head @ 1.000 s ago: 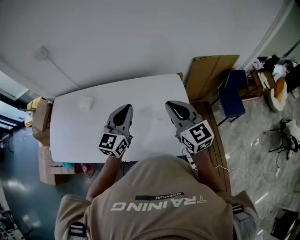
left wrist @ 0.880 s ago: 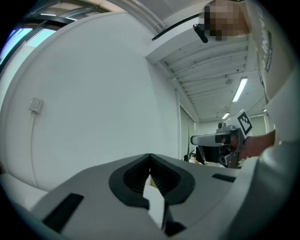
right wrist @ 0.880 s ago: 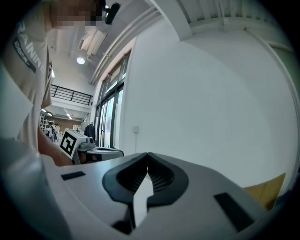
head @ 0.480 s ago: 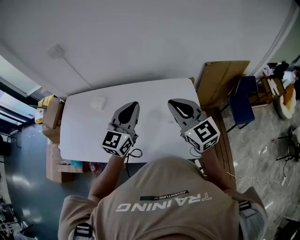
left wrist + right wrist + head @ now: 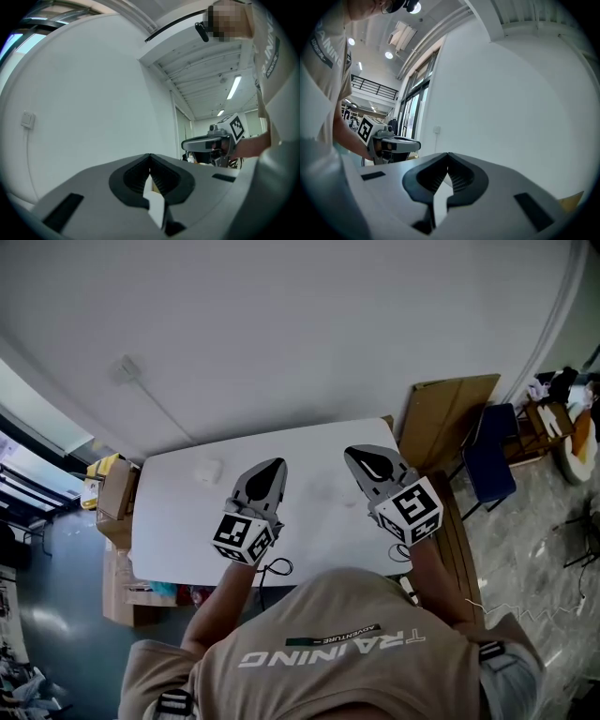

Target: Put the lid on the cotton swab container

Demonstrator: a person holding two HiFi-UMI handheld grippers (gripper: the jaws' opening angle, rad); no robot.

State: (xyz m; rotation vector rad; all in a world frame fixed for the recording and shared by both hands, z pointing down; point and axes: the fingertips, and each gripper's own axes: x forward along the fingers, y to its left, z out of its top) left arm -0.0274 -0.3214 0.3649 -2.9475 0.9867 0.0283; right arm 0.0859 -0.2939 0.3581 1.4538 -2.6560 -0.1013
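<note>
A white table (image 5: 178, 521) lies below me in the head view. A small white object (image 5: 208, 472) rests near its far left corner; I cannot tell whether it is the container or the lid. My left gripper (image 5: 273, 466) and right gripper (image 5: 362, 455) hover side by side over the table's middle, both shut with nothing in them. In the left gripper view the jaws (image 5: 150, 157) meet at the tip and face a bare white wall, with the right gripper (image 5: 213, 143) off to the side. The right gripper view (image 5: 448, 156) shows the same wall and the left gripper (image 5: 389, 143).
Cardboard boxes (image 5: 111, 507) stand at the table's left end. A cardboard sheet (image 5: 450, 413) leans at the right, beside a blue chair (image 5: 487, 460). A wall socket (image 5: 127, 367) with a cable sits on the white wall behind the table.
The head view has shifted, so the table and both grippers sit further right and lower in the picture. Both grippers stay shut over the table's middle.
</note>
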